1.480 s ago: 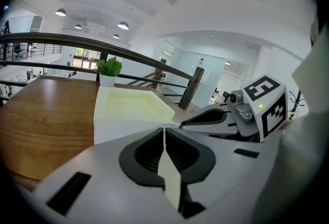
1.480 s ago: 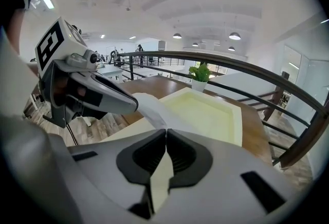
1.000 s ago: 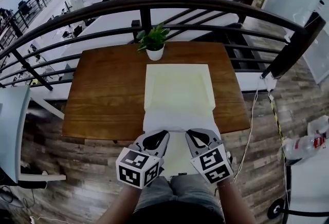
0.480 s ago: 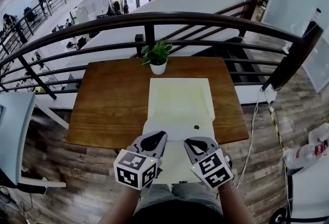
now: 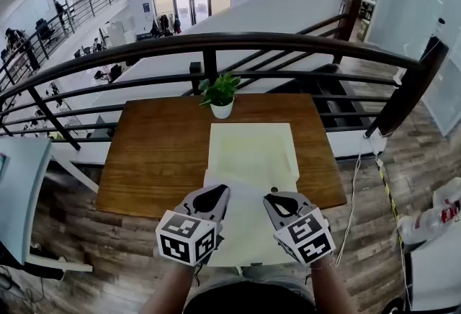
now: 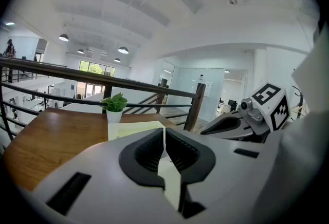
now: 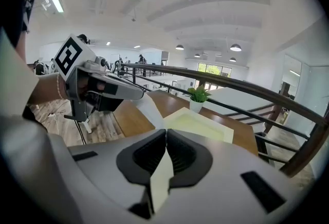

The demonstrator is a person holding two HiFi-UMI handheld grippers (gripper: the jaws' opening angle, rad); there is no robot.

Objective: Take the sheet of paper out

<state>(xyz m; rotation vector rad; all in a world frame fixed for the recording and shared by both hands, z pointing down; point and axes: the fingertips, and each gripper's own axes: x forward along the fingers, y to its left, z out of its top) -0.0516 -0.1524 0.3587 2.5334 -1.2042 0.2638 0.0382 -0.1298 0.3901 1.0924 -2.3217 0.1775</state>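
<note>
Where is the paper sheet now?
Head view, low centre: the paper sheet juts from the pale folder past the table's near edge, held by left gripper and right gripper.

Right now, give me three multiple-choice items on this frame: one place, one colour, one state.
1. The plant stands:
A. on the floor
B. at the table's far edge
C. on a chair
2. Its pot is:
A. white
B. red
C. black
3. The sheet is:
A. crumpled on the table
B. untouched
C. gripped by the left hand-held gripper and right hand-held gripper

B: the plant sits by the railing, at the far edge.
A: the pot shows white.
C: each gripper view shows jaws shut on the sheet.
</note>
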